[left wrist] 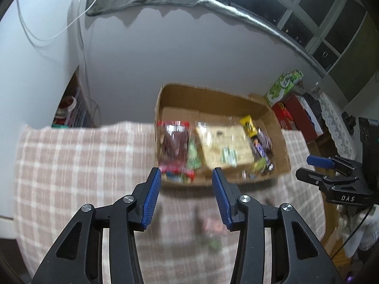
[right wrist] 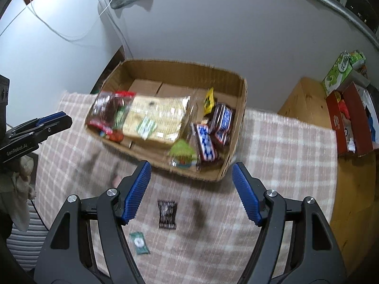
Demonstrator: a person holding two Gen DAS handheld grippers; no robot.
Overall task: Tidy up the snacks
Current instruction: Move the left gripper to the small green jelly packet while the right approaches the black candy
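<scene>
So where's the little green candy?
In the right wrist view, the little green candy lies on the checked cloth, outside the cardboard box, left of the black packet.

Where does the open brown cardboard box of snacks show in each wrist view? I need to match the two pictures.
Left wrist view: the open brown cardboard box sits centre-right, just beyond the fingertips of the left tool.
Right wrist view: the box sits centre, slightly left, beyond the right tool.
Shared landmark: the pink checked tablecloth under the box.
</scene>
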